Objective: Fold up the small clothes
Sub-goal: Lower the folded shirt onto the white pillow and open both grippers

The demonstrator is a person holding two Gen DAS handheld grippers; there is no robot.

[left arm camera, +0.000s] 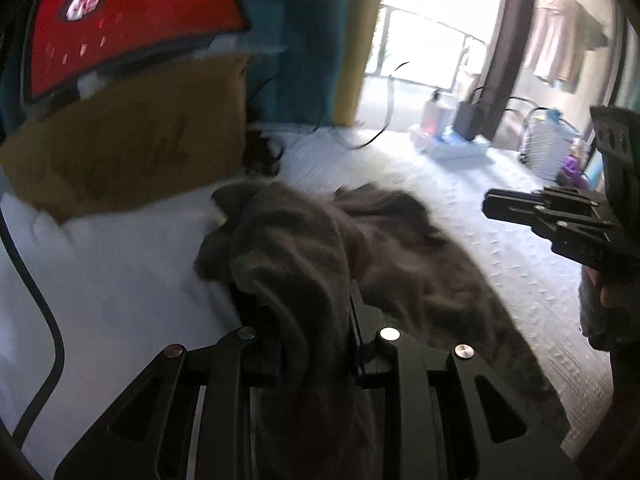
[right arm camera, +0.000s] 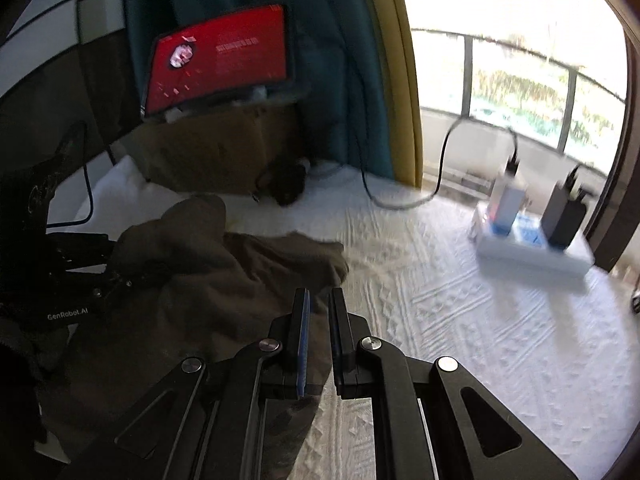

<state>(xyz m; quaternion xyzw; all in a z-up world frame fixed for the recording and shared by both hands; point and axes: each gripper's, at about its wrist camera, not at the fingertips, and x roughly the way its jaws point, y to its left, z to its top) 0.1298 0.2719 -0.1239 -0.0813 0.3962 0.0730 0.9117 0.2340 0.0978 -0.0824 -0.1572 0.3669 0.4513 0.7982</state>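
One grey-brown garment [left arm camera: 320,248] lies crumpled on the white bedspread [right arm camera: 460,320]. The left gripper [left arm camera: 312,320] pinches a fold of it. The right gripper [right arm camera: 320,304] has its fingers slightly parted over the cloth's edge, clasping nothing. One red screen [right arm camera: 218,58] sits on one cardboard box [left arm camera: 132,152]. "GenRobot.AI" is legible only in the right view; hanging clothes [left arm camera: 560,44] appear only in the left view.

Red screen [left arm camera: 132,20] text blurred, left hand-held gripper [left arm camera: 310,320] fingertips hidden under grey garment [left arm camera: 360,248]
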